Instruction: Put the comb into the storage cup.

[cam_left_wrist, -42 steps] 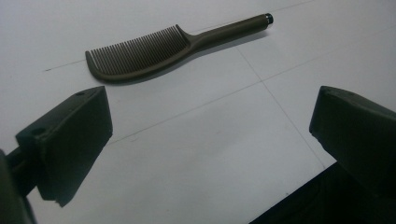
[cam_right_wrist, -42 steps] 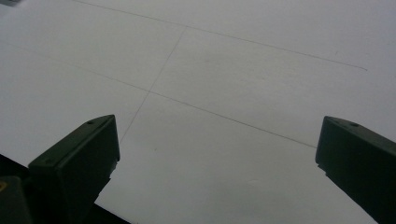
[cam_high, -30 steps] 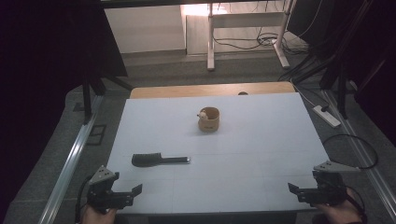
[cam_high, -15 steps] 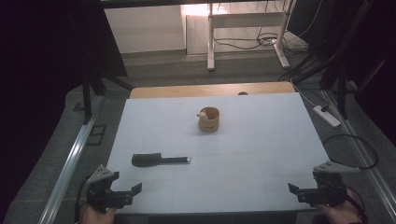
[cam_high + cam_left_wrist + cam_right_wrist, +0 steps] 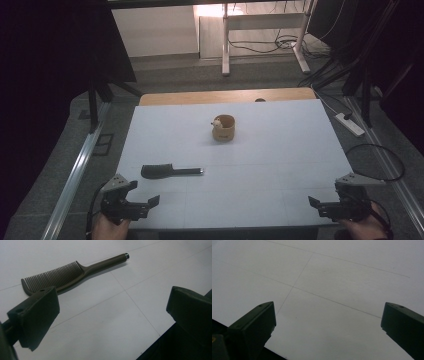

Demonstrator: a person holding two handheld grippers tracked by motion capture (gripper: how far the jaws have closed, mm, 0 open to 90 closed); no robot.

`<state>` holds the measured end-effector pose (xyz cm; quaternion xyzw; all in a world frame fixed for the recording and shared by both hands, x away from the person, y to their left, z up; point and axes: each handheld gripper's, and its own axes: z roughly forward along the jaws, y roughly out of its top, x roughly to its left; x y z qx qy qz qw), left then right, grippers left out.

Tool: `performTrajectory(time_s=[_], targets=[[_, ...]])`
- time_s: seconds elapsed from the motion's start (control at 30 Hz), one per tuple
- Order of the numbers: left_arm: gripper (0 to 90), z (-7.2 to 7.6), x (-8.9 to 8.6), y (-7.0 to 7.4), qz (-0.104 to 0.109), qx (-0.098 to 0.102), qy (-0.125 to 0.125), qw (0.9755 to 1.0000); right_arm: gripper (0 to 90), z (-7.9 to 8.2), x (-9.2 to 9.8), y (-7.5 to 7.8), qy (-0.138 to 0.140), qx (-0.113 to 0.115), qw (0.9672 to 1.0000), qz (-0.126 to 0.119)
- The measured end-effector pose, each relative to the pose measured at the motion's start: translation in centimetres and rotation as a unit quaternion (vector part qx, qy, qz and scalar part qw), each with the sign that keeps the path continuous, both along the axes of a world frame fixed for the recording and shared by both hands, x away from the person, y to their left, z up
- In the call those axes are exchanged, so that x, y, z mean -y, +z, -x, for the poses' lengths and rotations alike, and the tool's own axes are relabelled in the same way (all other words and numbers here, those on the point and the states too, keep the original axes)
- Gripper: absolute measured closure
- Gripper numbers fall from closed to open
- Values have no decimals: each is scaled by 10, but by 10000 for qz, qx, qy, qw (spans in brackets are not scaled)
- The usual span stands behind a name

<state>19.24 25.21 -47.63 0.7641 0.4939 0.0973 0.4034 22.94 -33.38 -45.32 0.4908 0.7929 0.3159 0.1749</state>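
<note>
Comb (image 5: 171, 171) lies lengthwise across lower-left frame, just beyond my left gripper (image 5: 141, 204), handle pointing right. Both grippers' fingers spread, empty; right gripper (image 5: 320, 206) well apart.

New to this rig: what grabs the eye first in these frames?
The bare white table with just two things on it: a small tan cup near its middle, and a dark comb lying flat nearer the person, left of centre. The left gripper and right gripper sit at the near corners with jaws wide apart, holding nothing; the comb fills the upper part of the left gripper view.
</note>
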Motion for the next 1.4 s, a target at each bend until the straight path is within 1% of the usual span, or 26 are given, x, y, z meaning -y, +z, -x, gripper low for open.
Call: performTrajectory(time_s=[0.23,0.3,0.33,0.47,0.6,0.67,0.7,0.73,0.77,0.83,0.87,0.9,1.03,1.1,1.17,1.3,1.33,1.37,1.4], targets=[[0,-3,5,2,-95,-5,-11,10000,2,0,-1,0,-8,10,10000,13],[0,-4,6,2,-94,-2,0,10000,2,0,-1,0,-13,7,10000,18],[0,-6,8,3,-142,3,0,9999,2,0,-1,0,-12,4,10000,17],[0,-10,10,4,-175,23,-1,9998,3,0,-1,0,-13,15,10000,28],[0,-16,12,7,-189,22,-16,9998,3,0,-1,0,7,32,10000,27],[0,-23,15,9,-187,-8,-54,9998,3,0,-1,0,11,34,10000,26],[0,-23,15,9,-187,-8,-54,9998,3,0,-1,0,11,34,10000,26],[0,-27,16,9,-198,-31,-93,9998,3,0,-1,0,12,33,10000,23],[0,-27,16,9,-198,-31,-93,9998,3,0,-1,0,13,33,10000,24],[0,-31,19,8,-169,-91,-159,9997,3,0,-1,0,15,30,10000,24],[0,-34,20,8,-182,-87,-193,9996,3,0,-1,0,15,30,10000,27],[0,-34,20,8,-182,-87,-193,9996,3,0,-1,0,10,29,10000,29],[0,-43,24,8,-196,-125,-243,9994,3,0,-1,0,10,28,10000,32],[0,-45,25,8,-201,-141,-254,9994,3,0,-1,0,8,27,10000,32],[0,-51,28,8,-230,-166,-271,9992,3,0,-1,0,15,24,10000,36],[0,-56,32,8,-298,-174,-299,9990,3,0,-2,0,16,18,10000,45],[0,-60,35,7,-385,-197,-311,9986,4,-1,-2,0,19,12,10000,43],[0,-60,35,7,-385,-197,-311,9986,4,0,-2,0,25,11,10000,48],[0,-63,38,7,-413,-209,-315,9984,4,-1,-2,0,34,10,10000,48]])
